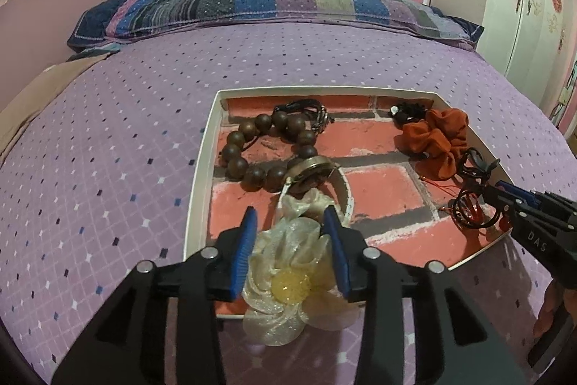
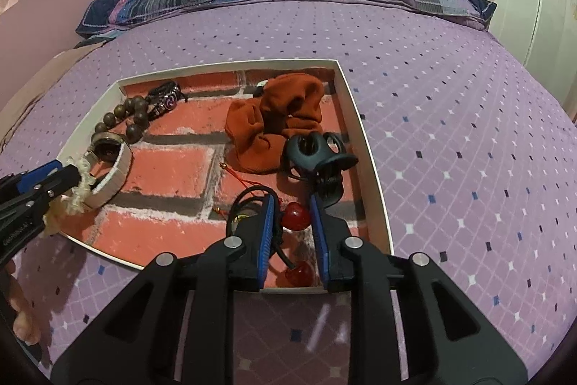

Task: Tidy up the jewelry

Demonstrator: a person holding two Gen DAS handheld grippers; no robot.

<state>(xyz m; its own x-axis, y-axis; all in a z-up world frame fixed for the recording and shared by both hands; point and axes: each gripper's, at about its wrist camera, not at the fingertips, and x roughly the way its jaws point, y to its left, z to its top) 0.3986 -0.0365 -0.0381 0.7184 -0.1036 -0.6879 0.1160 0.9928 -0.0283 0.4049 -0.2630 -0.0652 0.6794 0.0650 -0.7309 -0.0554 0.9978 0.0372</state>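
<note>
**Both grippers at the tray's near edge**

Cream organza flower (image 1: 285,276) sits between the left gripper's (image 1: 290,222) parted jaws at the tray's (image 1: 202,168) near-left corner. Wooden bead bracelet (image 1: 267,147) lies by the left wall, orange scrunchie (image 1: 436,136) far right. "DAS" marks the right gripper (image 2: 290,219), jaws apart around a red bead (image 2: 295,216).
</note>
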